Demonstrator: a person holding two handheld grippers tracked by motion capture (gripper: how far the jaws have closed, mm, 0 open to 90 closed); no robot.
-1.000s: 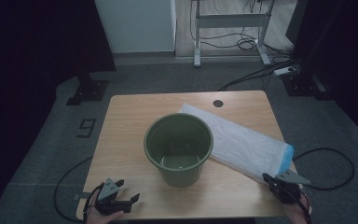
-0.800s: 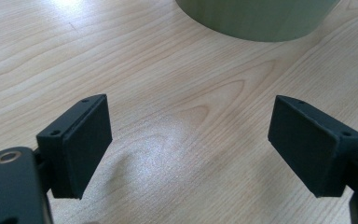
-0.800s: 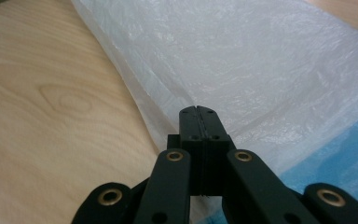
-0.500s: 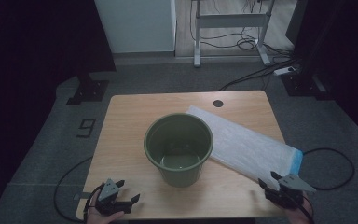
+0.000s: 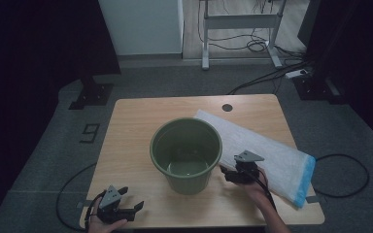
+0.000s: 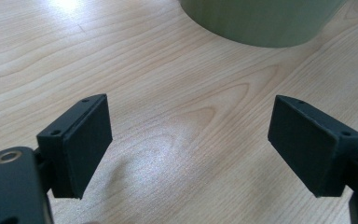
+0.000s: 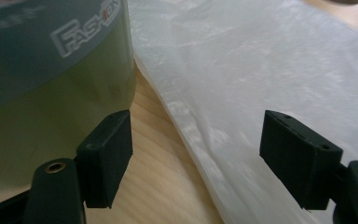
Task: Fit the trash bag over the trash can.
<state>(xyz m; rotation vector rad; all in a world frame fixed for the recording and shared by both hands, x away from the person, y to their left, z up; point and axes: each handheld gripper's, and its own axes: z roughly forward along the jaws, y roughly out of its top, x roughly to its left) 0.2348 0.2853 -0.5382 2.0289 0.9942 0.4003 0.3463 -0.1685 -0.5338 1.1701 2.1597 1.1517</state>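
A green bucket (image 5: 186,153) stands upright in the middle of the wooden table (image 5: 131,131). To its right lies a flat white plastic bag (image 5: 267,150) with a blue end. My right gripper (image 5: 230,174) is open just right of the bucket's base, over the bag's near edge. In the right gripper view the bucket wall (image 7: 42,88) is beside the left jaw and the bag (image 7: 261,93) lies between and beyond the jaws. My left gripper (image 5: 133,209) is open at the table's front left corner, nothing between its jaws, and the bucket's base (image 6: 261,21) shows far ahead.
A round cable hole (image 5: 227,107) sits near the table's back edge. Black cables (image 5: 342,167) trail on the grey floor beside the table. A metal desk frame (image 5: 240,29) stands behind.
My right gripper has moved left from the table's front right corner, over the bag, up to the bucket's right side. The left gripper has stayed where it was.
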